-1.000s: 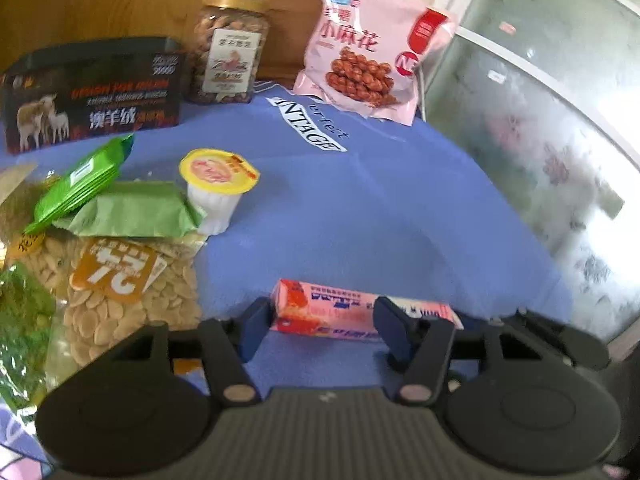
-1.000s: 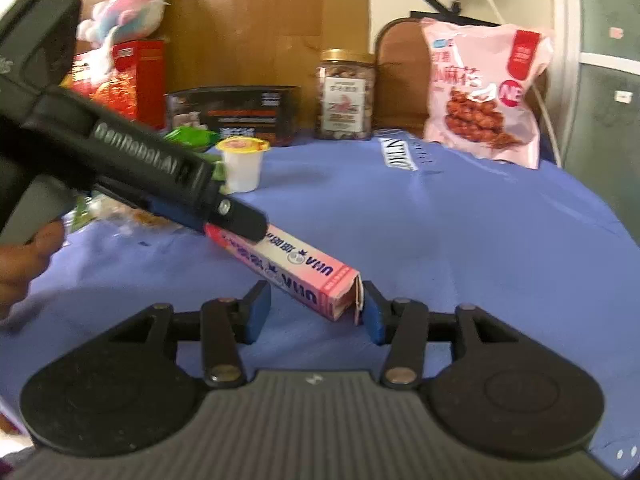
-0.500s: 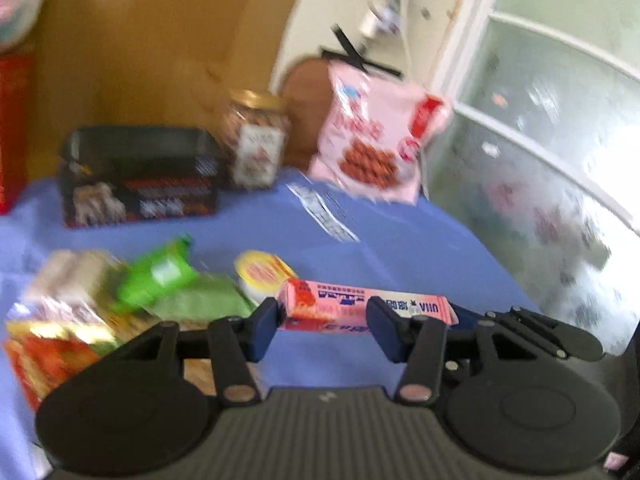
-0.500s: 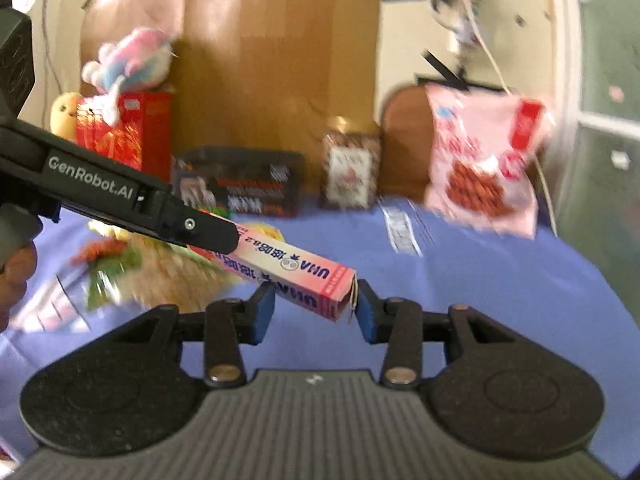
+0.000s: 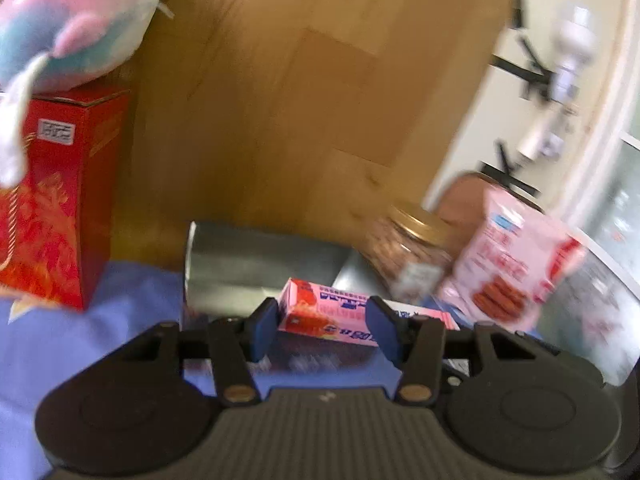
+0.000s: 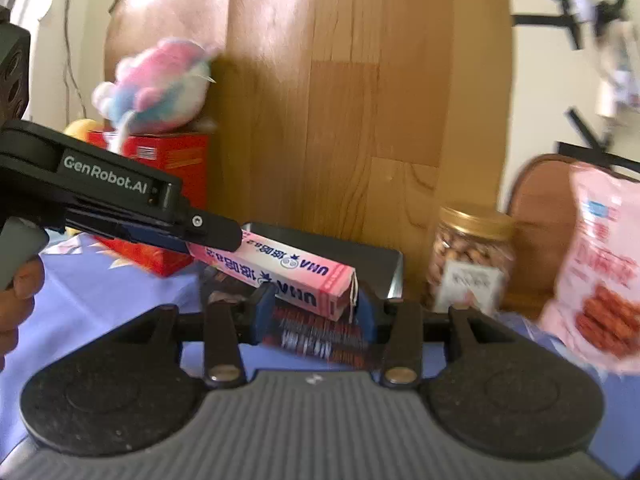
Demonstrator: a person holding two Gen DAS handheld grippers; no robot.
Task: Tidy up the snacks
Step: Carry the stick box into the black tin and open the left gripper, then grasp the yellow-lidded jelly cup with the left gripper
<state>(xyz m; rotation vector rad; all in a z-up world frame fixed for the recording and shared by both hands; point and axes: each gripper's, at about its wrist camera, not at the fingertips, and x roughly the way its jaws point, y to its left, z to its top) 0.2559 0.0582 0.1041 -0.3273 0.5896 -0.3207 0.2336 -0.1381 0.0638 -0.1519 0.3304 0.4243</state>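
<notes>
The pink snack box (image 6: pixel 288 276), clamped by both grippers, hangs above the blue tablecloth (image 6: pixel 100 296) before a wooden panel (image 6: pixel 360 100).

Bright daylight, motion-blurred (fisheye-warped edges).

Your left gripper (image 5: pixel 322 322) is clamped on one end of the pink box (image 5: pixel 326 312), blue fingers (image 5: pixel 264 324) pressing both its sides. Your right gripper (image 6: pixel 314 310) pinches the box's other end, fingers (image 6: pixel 262 312) tight against it. Seen from the right wrist, the left gripper reaches in from the left of the box, level with it, your left hand (image 6: pixel 18 296) wrapped on its handle.
</notes>
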